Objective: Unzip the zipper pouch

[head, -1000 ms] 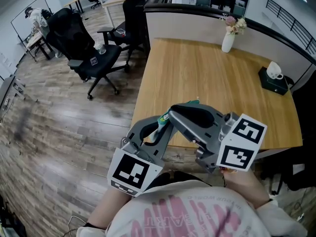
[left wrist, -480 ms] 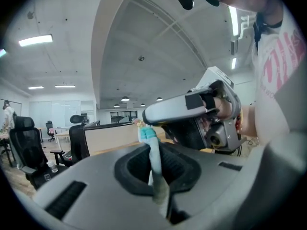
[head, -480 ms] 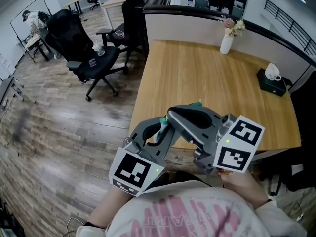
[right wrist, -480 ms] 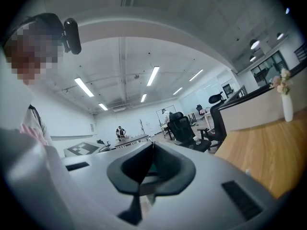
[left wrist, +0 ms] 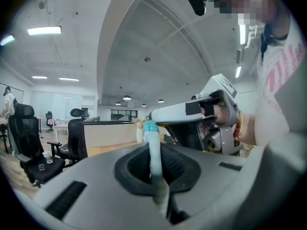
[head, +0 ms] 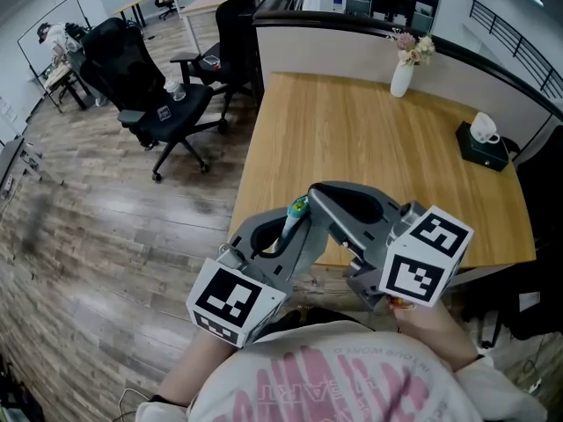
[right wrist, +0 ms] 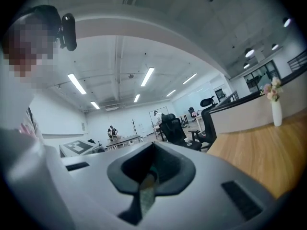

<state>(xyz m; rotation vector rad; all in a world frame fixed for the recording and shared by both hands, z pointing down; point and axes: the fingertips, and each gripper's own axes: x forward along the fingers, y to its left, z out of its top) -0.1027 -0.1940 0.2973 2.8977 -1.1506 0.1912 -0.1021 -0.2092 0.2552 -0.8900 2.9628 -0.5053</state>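
Zipper pouch: thin, soft pale-teal fabric edge, upright betw. jaws of left gripper, pressed shut on it. Right gripper: smooth grey jaws closed, pinching a thin greenish tab at their centre. Wood-grain table beyond.

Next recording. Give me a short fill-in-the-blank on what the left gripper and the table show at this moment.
The left gripper has its jaws ____ on the zipper pouch.
On the wooden table, the white vase holds ____.
In the head view, the tissue box sits near the table's ____ edge.
Missing words: shut; flowers; right.
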